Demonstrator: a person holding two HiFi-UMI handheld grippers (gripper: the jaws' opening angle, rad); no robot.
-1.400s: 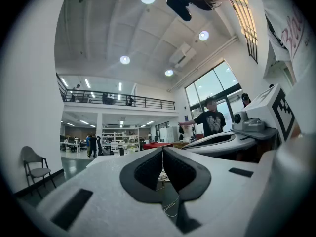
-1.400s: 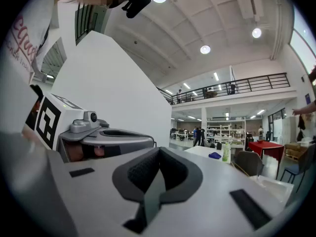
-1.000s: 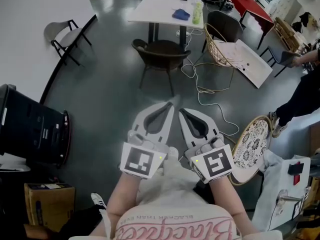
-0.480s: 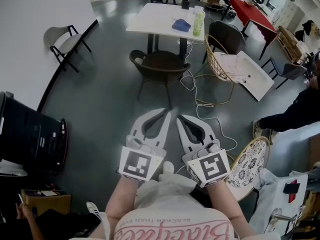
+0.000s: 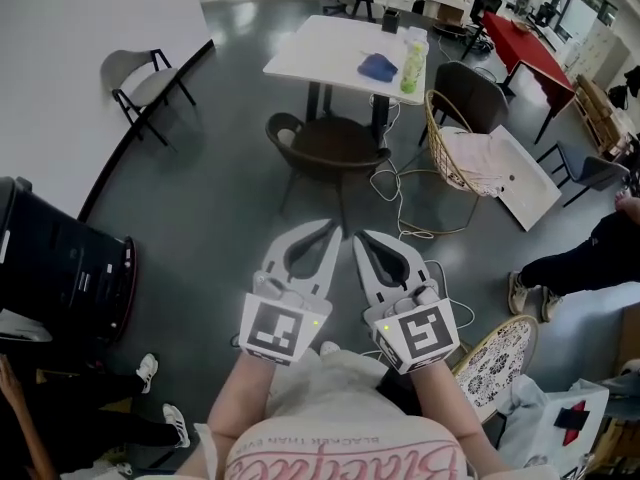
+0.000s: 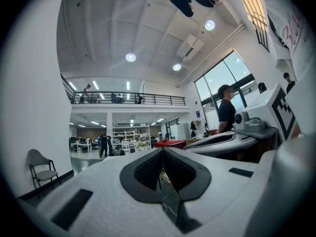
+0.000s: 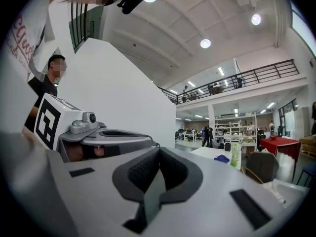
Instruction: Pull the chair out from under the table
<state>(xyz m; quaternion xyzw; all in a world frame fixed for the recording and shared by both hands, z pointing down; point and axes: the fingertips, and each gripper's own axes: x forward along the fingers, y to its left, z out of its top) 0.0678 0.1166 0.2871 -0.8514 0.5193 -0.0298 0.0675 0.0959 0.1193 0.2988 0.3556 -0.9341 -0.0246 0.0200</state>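
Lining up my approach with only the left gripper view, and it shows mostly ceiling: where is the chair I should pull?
Observer: The dark chair stands ahead of the left claw, apart from it, pushed up to the white table.
Operator: Floor hazards?
Observer: A white cable trails on the floor right of the chair.
Operator: Right claw?
Observer: The right claw is shut, empty, beside the left.

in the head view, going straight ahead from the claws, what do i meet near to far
left claw and right claw side by side, both shut → dark chair → white table
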